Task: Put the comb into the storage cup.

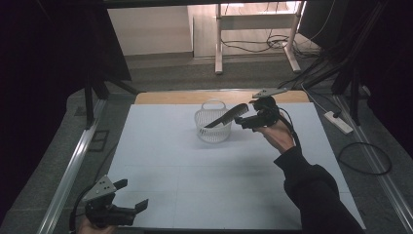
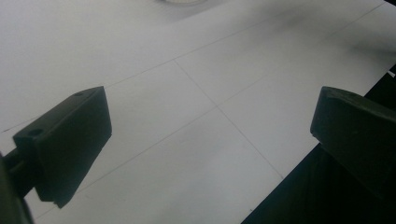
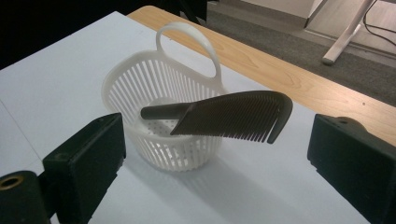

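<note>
Dark comb, curved back, fine teeth pointing down, lying tilted in small white slatted basket: handle end inside, toothed end jutting out over rim toward frame right. Basket upright, loop handle raised, centre of high view, on pale worktop.

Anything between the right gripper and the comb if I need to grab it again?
Nothing visible. The comb rests handle-down in the white basket, toothed end sticking out over the rim toward the right gripper, whose jaws stand open with only bare table between.
</note>
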